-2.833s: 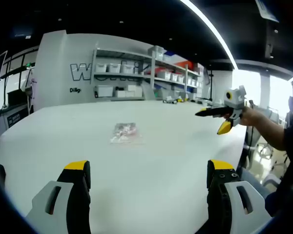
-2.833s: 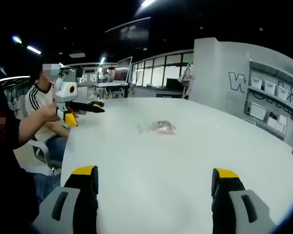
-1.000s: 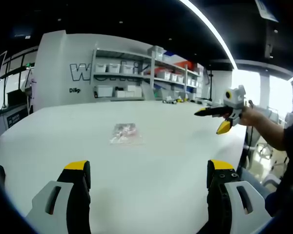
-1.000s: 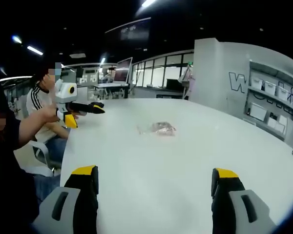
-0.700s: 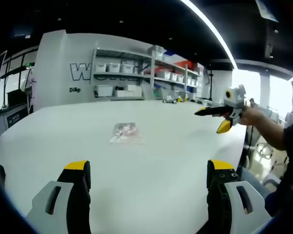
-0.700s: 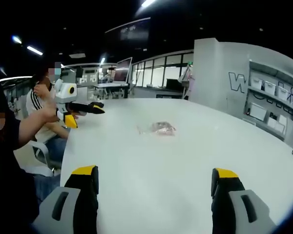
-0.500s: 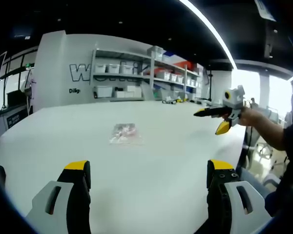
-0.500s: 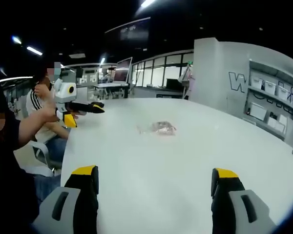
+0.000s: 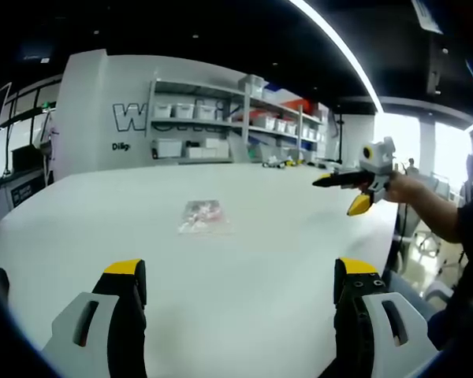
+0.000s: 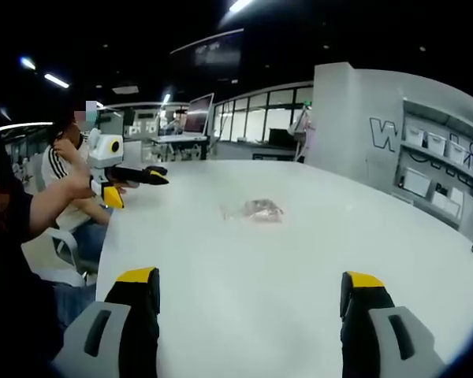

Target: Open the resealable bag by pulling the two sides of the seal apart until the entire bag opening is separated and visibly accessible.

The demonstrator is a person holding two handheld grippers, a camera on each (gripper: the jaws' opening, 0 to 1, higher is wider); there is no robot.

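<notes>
Both grippers held off the table, bag untouched.
Resealable bag (image 9: 200,215) lies flat mid white table (image 9: 244,260), well apart from both. Left gripper (image 9: 240,295) jaws spread wide, holding nothing; right gripper (image 10: 248,303) same, also seen at (image 9: 348,191) above the table edge.

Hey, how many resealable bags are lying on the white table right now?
1. The resealable bag lies flat near the middle of the white table, ahead of both open grippers and untouched. In the right gripper view it is the same bag, not a second one.
</notes>
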